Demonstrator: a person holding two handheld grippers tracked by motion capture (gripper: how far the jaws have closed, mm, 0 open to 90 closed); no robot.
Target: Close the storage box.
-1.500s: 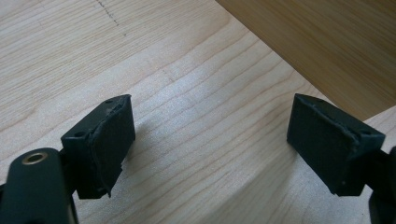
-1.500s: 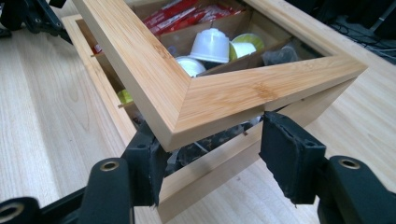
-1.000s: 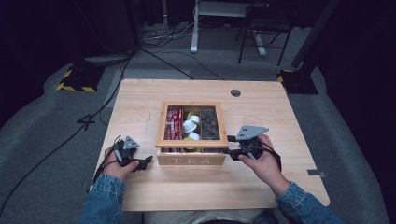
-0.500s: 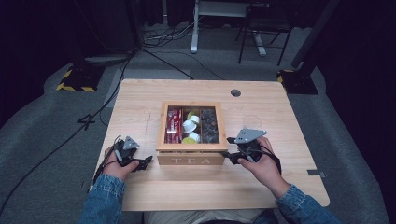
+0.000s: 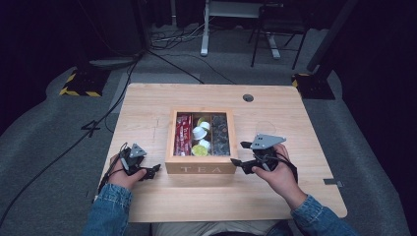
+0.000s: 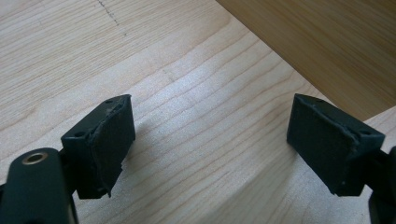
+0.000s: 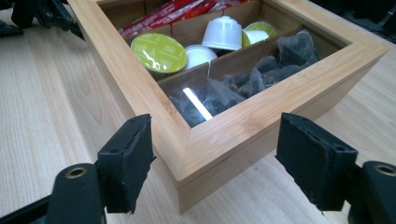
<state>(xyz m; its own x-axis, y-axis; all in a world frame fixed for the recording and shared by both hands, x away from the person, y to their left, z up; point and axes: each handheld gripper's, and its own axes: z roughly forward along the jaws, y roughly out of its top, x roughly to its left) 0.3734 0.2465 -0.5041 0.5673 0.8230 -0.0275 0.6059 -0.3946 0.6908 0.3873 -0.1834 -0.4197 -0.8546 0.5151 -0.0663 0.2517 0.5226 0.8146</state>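
Both grippers flank a wooden tea box [image 5: 200, 167] that sits at the middle of a pale wood table [image 5: 147, 103], its front face lettered "TEA" and turned toward the person. Right gripper [image 5: 238, 154], held at the box's front right corner, has its jaws spread wide and grasping nothing; in the right gripper view that corner of the tea box [image 7: 219, 135] stands between the two pads, apart from both. Left gripper [image 5: 154, 169] hovers low just beside the box's front left corner, likewise released, and in the left gripper view its jaws frame bare tabletop with the box wall [image 6: 322, 42] beyond them. Inside the box, behind what appears to be a clear lid pane, red sachets [image 5: 183, 133] fill the left compartment, white and green coffee capsules [image 7: 159, 51] the middle one, and dark mesh tea bags [image 7: 252, 77] the right one. The step in hand is judged to be taking hold of the box, perhaps of its lid, at the front corners. To do it well, the right gripper should advance until one pad lies flat on the front face and the other on the side wall or rim, then close squarely, since a grip across a mitred corner may slip. The left gripper should steady the opposite corner so the box does not pivot on the table.
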